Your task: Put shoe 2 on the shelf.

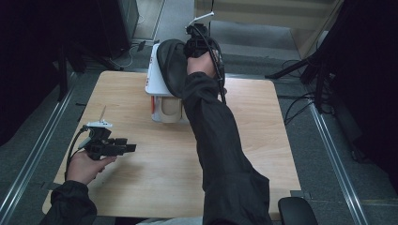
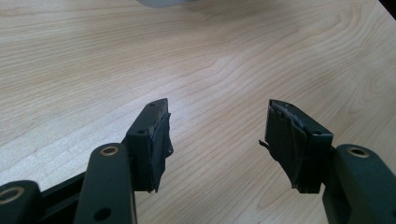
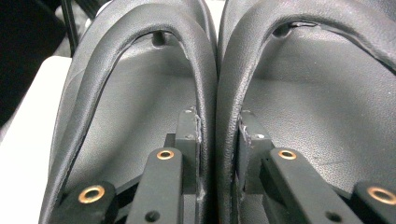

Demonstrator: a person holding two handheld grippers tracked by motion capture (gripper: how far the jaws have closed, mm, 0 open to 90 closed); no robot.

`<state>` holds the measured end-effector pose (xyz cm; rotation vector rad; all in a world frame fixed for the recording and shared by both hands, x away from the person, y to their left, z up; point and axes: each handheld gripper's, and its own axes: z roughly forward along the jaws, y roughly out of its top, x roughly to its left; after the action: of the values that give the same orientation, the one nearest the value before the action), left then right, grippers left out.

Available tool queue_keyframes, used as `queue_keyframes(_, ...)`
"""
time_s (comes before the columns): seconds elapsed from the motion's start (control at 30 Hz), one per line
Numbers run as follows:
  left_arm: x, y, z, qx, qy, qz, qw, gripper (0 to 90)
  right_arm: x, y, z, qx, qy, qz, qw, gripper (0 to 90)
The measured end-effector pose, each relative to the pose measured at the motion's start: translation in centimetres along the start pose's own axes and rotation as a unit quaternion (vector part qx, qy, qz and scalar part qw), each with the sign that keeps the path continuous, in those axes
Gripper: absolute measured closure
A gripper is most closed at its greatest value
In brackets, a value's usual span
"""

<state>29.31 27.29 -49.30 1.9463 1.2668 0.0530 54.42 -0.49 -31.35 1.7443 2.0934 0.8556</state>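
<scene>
Slippers, black pair — gripped together, over the white box

Slippers (image 3: 210, 93): two black leather-look slippers with thong straps, held side by side. In the right gripper view their inner edges meet between the jaws, and each jaw sits inside one slipper, so the two adjoining side walls are pinched as one. In the high view the pair (image 1: 171, 65) hangs at the far edge of the table, soles turned outward, just above or against a white box (image 1: 154, 77).

Right gripper (image 3: 217, 135): jaws nearly together, clamped on the paired slipper edges. The grip looks firm; no slack shows between pads and leather. In the high view it sits at the top of the pair (image 1: 199, 44), with the arm reaching far across the table.

Left gripper (image 2: 217, 135): jaws spread wide, nothing between them, over bare wood. In the high view it is near the person's left corner (image 1: 112, 146), well apart from the box.

White box: standing at the far side of the wooden table (image 1: 244, 140), apparently propped on a pale cylindrical item (image 1: 170, 110); its opening cannot be made out.

Progress, as judged: pickup of both slippers is done. Whether they are going into or coming out of the box cannot be told. Setting down and release remain.
</scene>
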Motion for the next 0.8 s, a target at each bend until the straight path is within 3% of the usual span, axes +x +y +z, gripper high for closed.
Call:
queue_keyframes(0.47,-0.1,0.1,0.0,-0.001,-0.005,0.000,1.0000,40.8,1.5,-0.4,1.9,-0.017,0.021,0.071,0.9971,73.7)
queue_keyframes(0.8,-0.1,0.1,0.1,0.000,-0.005,0.002,1.0000,40.7,1.4,-0.4,2.2,-0.041,0.008,0.085,0.9955,74.0)
